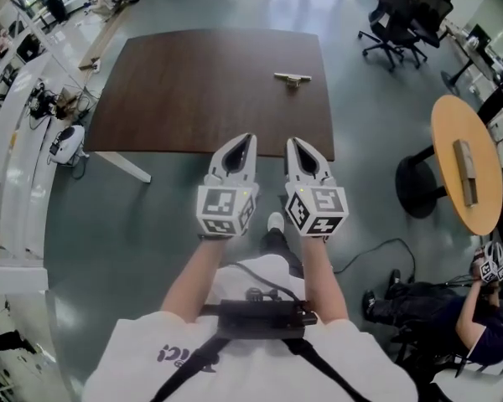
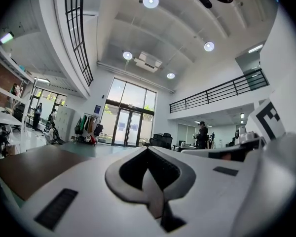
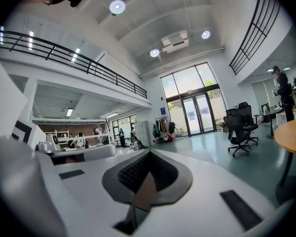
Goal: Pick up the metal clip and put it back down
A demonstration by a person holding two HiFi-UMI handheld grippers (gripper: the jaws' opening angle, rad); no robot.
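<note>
Nearest me in the head view, the left gripper [image 1: 247,138] and right gripper [image 1: 292,141] sit side by side and level, tips at the near edge of the dark bench [image 1: 193,90]. Only this view shows the metal clip [image 1: 292,79], which lies on the bench's far right part, well apart from both. The gripper views look across the hall to glass doors [image 2: 128,127]. Both pairs of fingers are closed together, with nothing between them.
</note>
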